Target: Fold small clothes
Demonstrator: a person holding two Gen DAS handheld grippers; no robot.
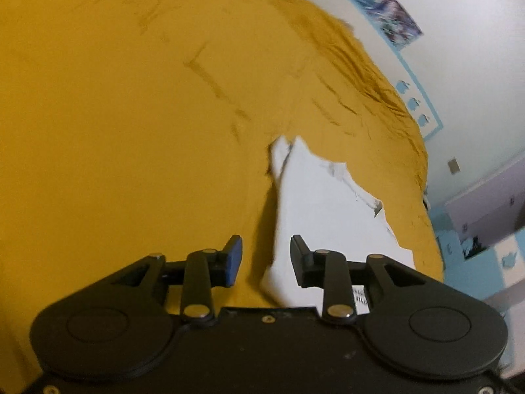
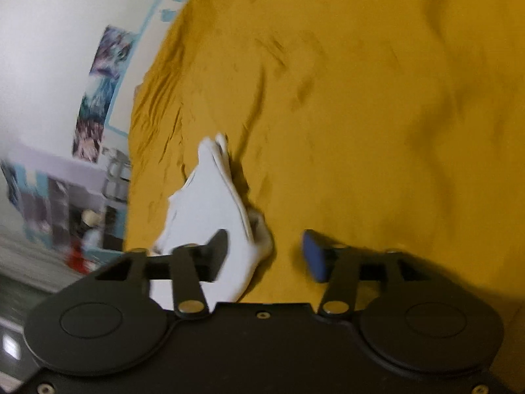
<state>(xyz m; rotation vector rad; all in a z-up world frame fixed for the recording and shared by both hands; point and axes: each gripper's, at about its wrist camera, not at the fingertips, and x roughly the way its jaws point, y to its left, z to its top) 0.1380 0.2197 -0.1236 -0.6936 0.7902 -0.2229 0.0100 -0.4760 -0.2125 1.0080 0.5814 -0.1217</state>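
Ahead of both hand-held black grippers, a small white cloth garment (image 1: pixel 325 203) lies folded on a wrinkled mustard-yellow bedsheet (image 1: pixel 115 115). Left gripper (image 1: pixel 266 259) and right gripper (image 2: pixel 265 253) hover with jaws parted, pads clear of the fabric, gripping nothing.
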